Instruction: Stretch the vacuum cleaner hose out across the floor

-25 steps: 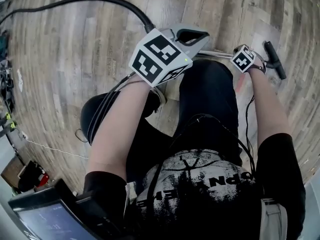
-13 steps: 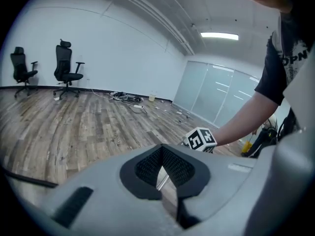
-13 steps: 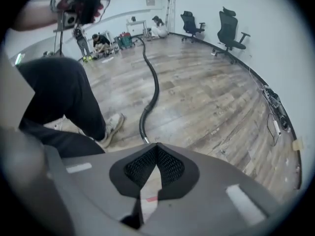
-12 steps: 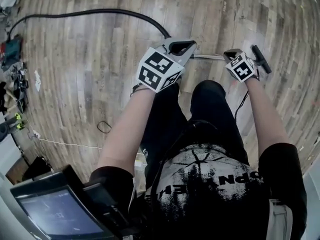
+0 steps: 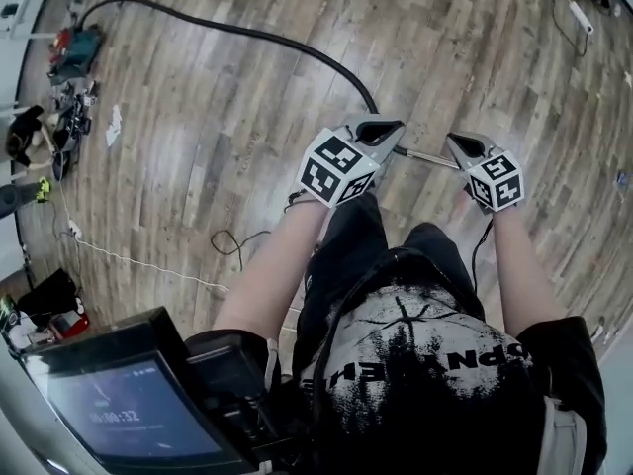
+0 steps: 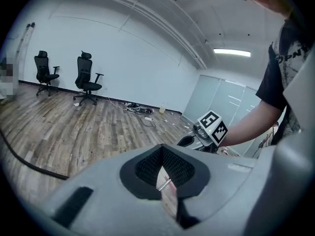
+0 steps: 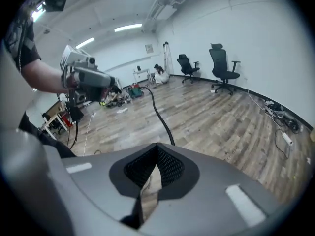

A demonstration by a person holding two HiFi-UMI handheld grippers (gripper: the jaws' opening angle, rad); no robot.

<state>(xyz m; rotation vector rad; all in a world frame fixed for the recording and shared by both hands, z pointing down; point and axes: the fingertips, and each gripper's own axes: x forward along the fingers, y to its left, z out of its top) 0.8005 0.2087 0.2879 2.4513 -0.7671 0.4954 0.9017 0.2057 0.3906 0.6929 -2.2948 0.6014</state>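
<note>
The black vacuum hose (image 5: pixel 227 33) lies on the wood floor, curving from the far left to a spot under my left gripper (image 5: pixel 381 127). A short stretch of the metal wand (image 5: pixel 427 157) shows between the two grippers, far below them. The left gripper's jaws are shut, and only a bit of the wand (image 6: pixel 165 183) shows through the gap behind the tips. My right gripper (image 5: pixel 461 144) is shut too, with nothing between its pads. In the right gripper view the hose (image 7: pixel 160 114) runs along the floor and vanishes under the jaws (image 7: pixel 157 145). The floor head is hidden.
Tools and cables clutter the left edge (image 5: pixel 59 97). A thin cable loop (image 5: pixel 232 240) lies near the person's feet. Office chairs (image 6: pixel 87 80) (image 7: pixel 224 65) stand by the walls, with power strips (image 6: pixel 140 109) along one. A screen (image 5: pixel 129 409) hangs at the person's chest.
Both grippers have risen well off the floor and the person has straightened up. More floor and hose now show. The floor head at the right has gone from view.
</note>
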